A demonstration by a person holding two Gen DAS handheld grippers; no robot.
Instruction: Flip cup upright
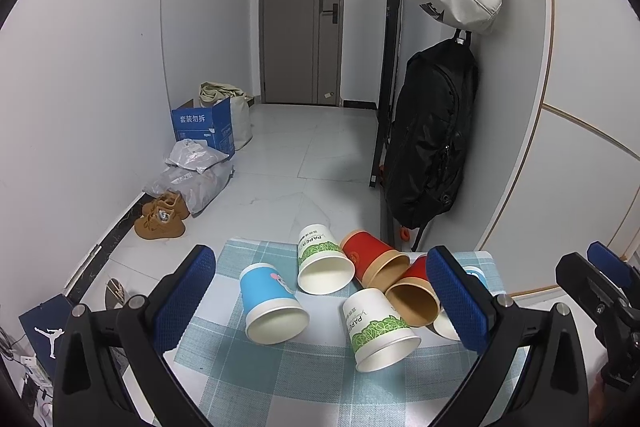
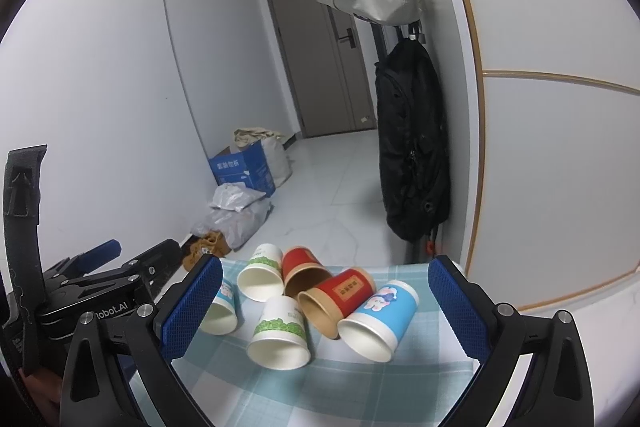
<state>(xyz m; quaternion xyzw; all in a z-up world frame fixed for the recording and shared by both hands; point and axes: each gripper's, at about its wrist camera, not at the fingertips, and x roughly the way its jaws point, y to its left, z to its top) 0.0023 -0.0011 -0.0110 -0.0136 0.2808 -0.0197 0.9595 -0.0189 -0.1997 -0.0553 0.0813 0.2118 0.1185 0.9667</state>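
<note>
Matt paper cups (image 2: pixel 280 331) are lying on a woven checked cloth (image 2: pixel 360 387) at the lower middle of the frame. Textured, rubbery-looking blue pads (image 1: pixel 460 299) are lining black plastic fingers, with bare metal screws (image 1: pixel 505 301) glinting. The tiled floor (image 1: pixel 304 163) behind is shining glossy.

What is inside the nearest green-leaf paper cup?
The green-leaf cup lies on its side on the checked cloth, mouth toward the camera. Its white interior looks empty; the deepest part near the base is not visible.
</note>
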